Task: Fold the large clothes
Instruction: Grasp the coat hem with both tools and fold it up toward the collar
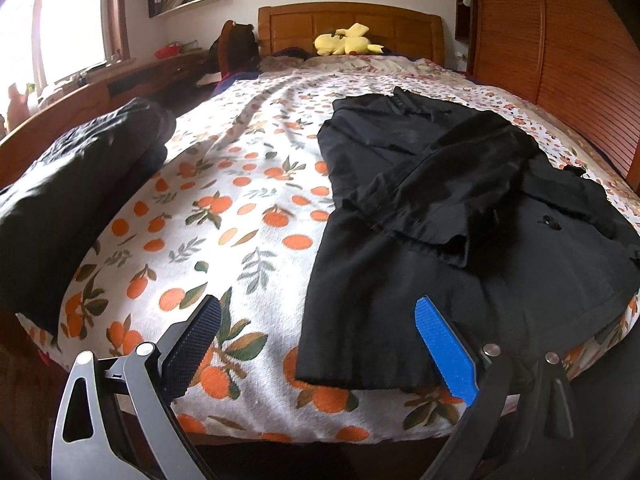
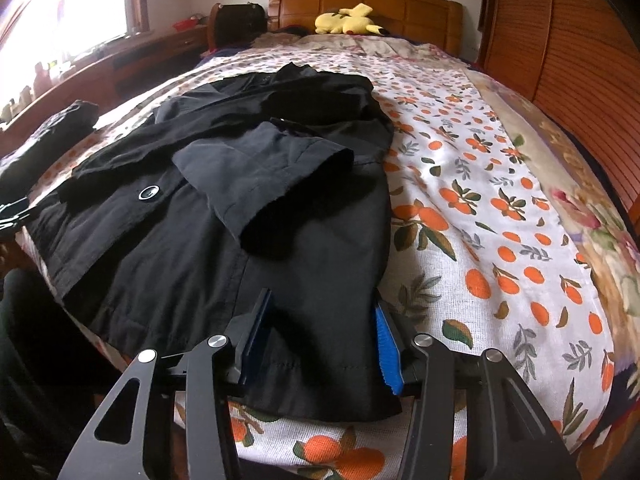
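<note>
A black coat [image 1: 460, 200] [image 2: 240, 200] lies flat on the bed with both sleeves folded across its front. In the left wrist view my left gripper [image 1: 316, 312] hangs open and wide over the coat's lower left corner near the bed's front edge; its blue pad [image 1: 444, 348] is above the hem and nothing is gripped. In the right wrist view my right gripper [image 2: 320, 320] straddles the coat's lower right hem. The cloth lies flat between its half-spread fingers, and the pads do not press on it.
The bed sheet [image 1: 248, 216] [image 2: 480, 220] is white with an orange-fruit print. A folded dark garment [image 1: 80, 168] [image 2: 60, 120] lies at the bed's left edge. A yellow plush toy [image 1: 346, 40] sits by the wooden headboard [image 1: 352, 20]. A slatted wooden panel [image 1: 560, 60] lines the right side.
</note>
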`<state>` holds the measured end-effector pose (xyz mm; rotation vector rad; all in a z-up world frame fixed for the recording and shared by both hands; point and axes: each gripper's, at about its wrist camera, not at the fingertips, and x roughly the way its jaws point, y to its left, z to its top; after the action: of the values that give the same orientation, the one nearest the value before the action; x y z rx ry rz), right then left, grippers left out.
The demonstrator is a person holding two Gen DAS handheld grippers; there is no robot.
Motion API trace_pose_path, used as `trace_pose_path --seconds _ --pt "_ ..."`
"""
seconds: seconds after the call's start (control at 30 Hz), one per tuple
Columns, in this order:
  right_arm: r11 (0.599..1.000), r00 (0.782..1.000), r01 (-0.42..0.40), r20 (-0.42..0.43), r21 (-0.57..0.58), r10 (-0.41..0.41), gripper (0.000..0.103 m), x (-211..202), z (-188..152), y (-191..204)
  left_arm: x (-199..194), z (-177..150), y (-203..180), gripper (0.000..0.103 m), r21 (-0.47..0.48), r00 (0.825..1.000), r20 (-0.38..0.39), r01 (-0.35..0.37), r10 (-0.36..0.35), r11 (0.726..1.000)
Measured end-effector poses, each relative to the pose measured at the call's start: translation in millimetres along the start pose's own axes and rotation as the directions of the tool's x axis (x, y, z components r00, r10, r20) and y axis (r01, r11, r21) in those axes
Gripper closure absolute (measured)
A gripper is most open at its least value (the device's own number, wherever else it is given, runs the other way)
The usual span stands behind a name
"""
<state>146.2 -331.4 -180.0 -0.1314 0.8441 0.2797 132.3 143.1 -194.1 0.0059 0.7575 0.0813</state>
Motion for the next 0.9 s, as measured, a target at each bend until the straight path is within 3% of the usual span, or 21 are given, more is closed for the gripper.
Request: trace_pose_path --seconds 0.2,0.37,0.6,0.63,0.67,0.73,0.8,0.9 --pt "1.0 1.0 -0.001 -0.01 0.012 0.001 0.057 3.3 -1.8 -3.9 -0.1 -5.6 3.2 0.005 -0.009 1.0 -0.009 0.022 -0.022 1.0" --pt "1.0 1.0 -0.007 -0.014 0.019 0.007 0.057 6.2 -4.2 -7.2 0.9 -12.7 1.1 0.032 -0.017 0.996 -0.027 0.079 -0.08 0.997" --pt "1.0 1.0 -0.013 -0.016 0.025 0.014 0.056 7.5 -5.5 -7.9 1.9 -15.9 -0.9 0.042 -0.017 0.995 -0.02 0.097 -0.098 0.995" --pt "1.0 1.0 -0.013 -0.016 0.025 0.013 0.057 7.0 -5.6 -7.9 1.2 -15.1 -1.3 0.054 -0.02 0.994 -0.019 0.109 -0.11 0.994" --pt "1.0 1.0 -0.012 -0.016 0.026 0.013 0.059 6.0 -4.9 -7.9 0.8 -14.3 -1.4 0.075 -0.02 0.993 -0.021 0.119 -0.119 0.993" --pt "1.0 0.999 -0.023 -0.021 0.019 0.024 0.082 6.0 -3.5 -7.7 -1.4 -9.7 -5.3 0.093 -0.002 0.99 -0.039 0.138 -0.138 0.99" --pt "0.999 0.999 -0.049 -0.013 0.02 0.049 0.091 1.8 0.9 -7.9 -6.6 -4.2 -7.5 0.097 0.017 0.991 -0.037 0.133 -0.132 0.991" --pt "0.998 0.997 -0.065 0.036 0.001 0.065 0.095 -15.3 9.8 -6.0 -23.3 5.6 -10.0 0.098 0.02 0.99 -0.009 0.139 -0.139 0.99"
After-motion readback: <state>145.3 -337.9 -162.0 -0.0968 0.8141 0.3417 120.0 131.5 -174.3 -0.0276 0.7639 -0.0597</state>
